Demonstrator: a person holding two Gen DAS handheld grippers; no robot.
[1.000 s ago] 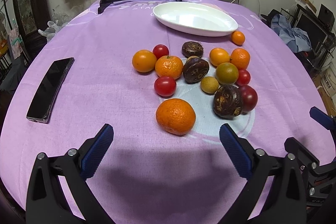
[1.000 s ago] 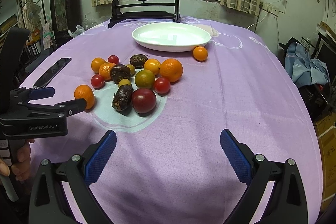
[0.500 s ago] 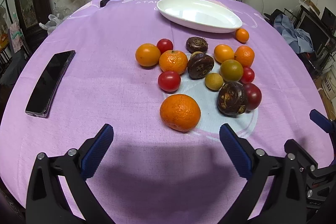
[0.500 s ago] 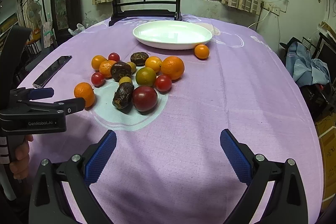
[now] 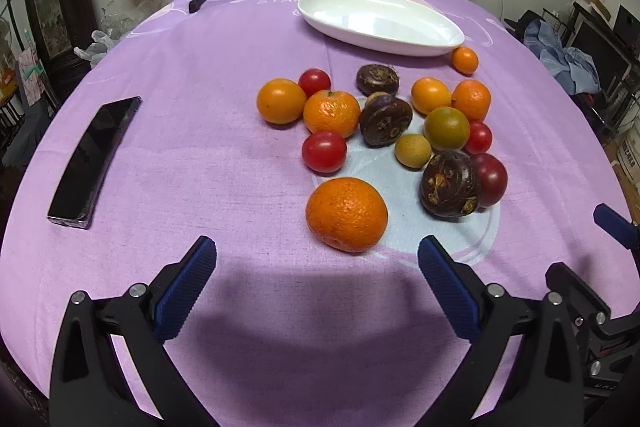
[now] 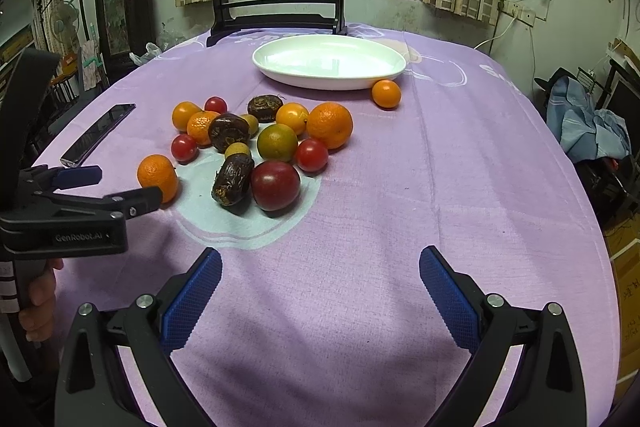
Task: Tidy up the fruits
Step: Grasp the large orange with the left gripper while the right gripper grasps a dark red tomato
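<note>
From the left wrist view, the left gripper (image 5: 316, 259) hangs low over the purple-clothed worktop (image 5: 200, 167) with its jaws spread wide and empty, a large mandarin (image 5: 346, 214) lying just ahead between the blue pads. Beyond it the rest of the fruit cluster (image 5: 400, 123) sits bunched together: tomatoes, oranges and dark wrinkled fruits, many touching. A white oval dish (image 5: 380, 21) stands farther back, with one small orange (image 5: 464, 60) just beside its rim. A black phone (image 5: 94, 161) lies well apart on the left. From the right wrist view, the right gripper (image 6: 320, 281) is likewise released, holding nothing, over bare cloth near the fruit, the dark red tomato (image 6: 275, 185) closest ahead.
</note>
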